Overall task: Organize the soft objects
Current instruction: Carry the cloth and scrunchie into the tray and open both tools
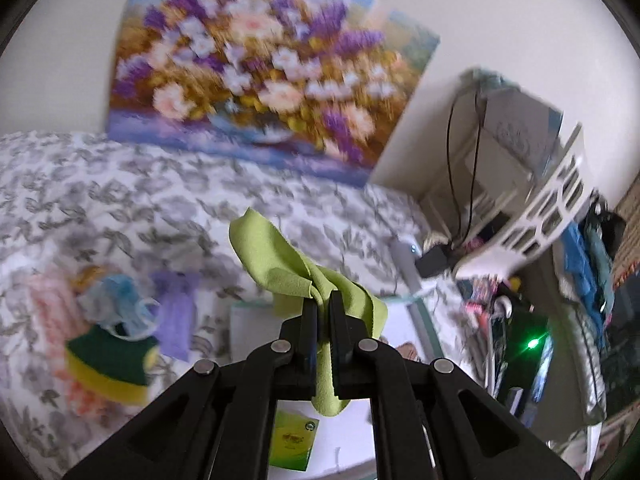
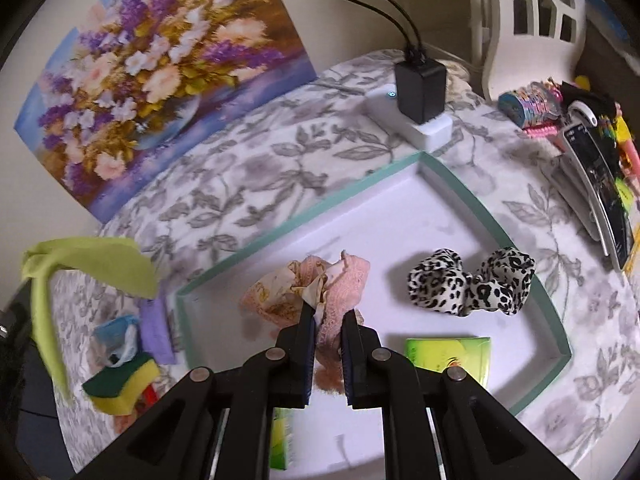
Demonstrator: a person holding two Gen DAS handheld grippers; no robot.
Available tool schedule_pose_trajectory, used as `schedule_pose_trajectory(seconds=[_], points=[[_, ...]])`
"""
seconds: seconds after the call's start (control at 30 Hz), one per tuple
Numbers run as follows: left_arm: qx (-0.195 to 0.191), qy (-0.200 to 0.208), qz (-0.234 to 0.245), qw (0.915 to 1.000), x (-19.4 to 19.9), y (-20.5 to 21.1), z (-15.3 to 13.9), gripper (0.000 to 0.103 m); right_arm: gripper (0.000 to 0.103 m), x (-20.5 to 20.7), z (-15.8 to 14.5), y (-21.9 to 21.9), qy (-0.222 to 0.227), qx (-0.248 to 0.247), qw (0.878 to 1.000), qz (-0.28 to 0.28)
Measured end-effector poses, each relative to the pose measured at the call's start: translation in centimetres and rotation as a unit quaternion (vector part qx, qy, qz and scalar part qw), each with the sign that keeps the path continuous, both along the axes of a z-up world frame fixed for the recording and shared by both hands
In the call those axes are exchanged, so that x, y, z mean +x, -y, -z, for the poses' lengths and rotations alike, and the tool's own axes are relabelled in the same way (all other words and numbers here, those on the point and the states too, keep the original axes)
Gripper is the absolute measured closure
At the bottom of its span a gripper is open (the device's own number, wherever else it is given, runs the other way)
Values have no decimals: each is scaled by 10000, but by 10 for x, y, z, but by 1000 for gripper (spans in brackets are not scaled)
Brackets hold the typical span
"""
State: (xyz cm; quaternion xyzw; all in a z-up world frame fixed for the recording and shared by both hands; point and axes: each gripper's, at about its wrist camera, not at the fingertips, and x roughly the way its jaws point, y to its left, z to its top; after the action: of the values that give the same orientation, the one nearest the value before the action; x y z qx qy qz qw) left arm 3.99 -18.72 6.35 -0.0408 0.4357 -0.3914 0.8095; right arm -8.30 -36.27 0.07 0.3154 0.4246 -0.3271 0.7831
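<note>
I am holding one green cloth (image 1: 296,268) tight in my left gripper (image 1: 324,300); its jaws are squeezing shut on the cloth, which is hanging in the air above the bed cover (image 2: 248,176). My right gripper (image 2: 328,312) is pinching one pink lace scrunchie (image 2: 316,292) in closed jaws, just over the white tray with the teal rim (image 2: 452,184).

I am counting things now. Inside the tray, one leopard-print scrunchie (image 2: 472,284) is lying near the right edge. Two green packets are lying near the front edge: one (image 2: 448,354) beside my right finger, and one (image 2: 280,440) mostly hidden behind my gripper. Their labels are too small and blurry for me to read.

Outside the tray's left edge I am seeing one yellow and green sponge (image 2: 120,384), one blue and white crumpled thing (image 2: 118,338) I cannot name, and one purple cloth (image 2: 154,332), partly cut off by the tray wall.

One white power strip (image 2: 408,120) with one black plug (image 2: 420,88) is sitting past the tray's far corner. One flower painting (image 2: 160,68) is leaning on the wall. The left view is blurry.
</note>
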Motion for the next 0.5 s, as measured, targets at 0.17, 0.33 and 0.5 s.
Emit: schedule_pose_trajectory(seconds=[0.17,0.33,0.5], points=[[186,-202,226,9994,-3,26,26,98,91,-6,12,13,-198,-58,9996,183],[331,-309,321,9985,-4,39,46,98,91,-11,29,23,-343,5,9989,307],[553,-606,260,9963,4,42,75,98,90,-9,38,29,-413,-13,9987,311]])
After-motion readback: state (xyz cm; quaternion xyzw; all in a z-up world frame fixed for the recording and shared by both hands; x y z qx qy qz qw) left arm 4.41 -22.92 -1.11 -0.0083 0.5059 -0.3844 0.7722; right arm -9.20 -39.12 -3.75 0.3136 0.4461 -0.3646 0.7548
